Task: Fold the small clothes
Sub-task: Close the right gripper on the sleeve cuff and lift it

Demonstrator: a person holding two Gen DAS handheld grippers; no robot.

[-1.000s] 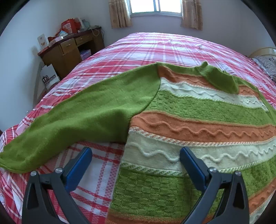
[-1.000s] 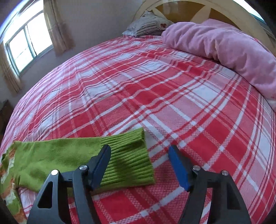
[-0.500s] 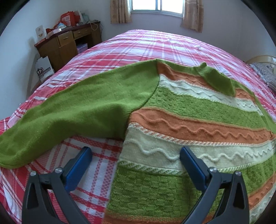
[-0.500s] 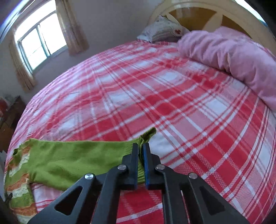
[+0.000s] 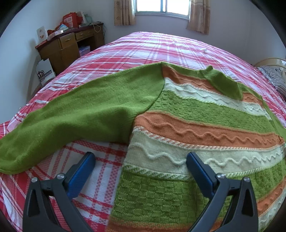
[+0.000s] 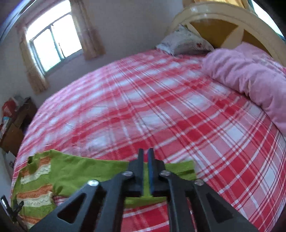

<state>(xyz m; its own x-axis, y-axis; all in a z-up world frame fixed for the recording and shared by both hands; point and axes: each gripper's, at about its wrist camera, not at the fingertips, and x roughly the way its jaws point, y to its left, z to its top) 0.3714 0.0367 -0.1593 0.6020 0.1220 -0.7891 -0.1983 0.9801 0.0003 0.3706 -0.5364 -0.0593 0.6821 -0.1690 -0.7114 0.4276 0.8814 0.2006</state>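
Knitwear fills the left wrist view: a striped sweater (image 5: 205, 125) in green, orange and cream lies flat on the red plaid bedspread (image 5: 160, 46), its plain green sleeve (image 5: 75, 114) stretching away to the left of the jaws. The left gripper (image 5: 140, 165) hangs over it with jaws spread wide and nothing between the blue pads; the sweater's side edge runs between them, with the left pad over bare bedspread and the right pad over the cream and green bands of the body. In the right wrist view, which is blurred, the right gripper (image 6: 145, 157) has its jaws nearly together, with only a thin gap showing between them; they have just been opening a little after a tight squeeze. The sweater's other green sleeve (image 6: 100, 171) passes under and behind the fingers, and green shows low in the gap, but whether the pads actually pinch the knit I cannot tell. Beyond the jaws lie a pink quilt (image 6: 250, 76), a pillow (image 6: 182, 42) and the cream headboard (image 6: 223, 16).
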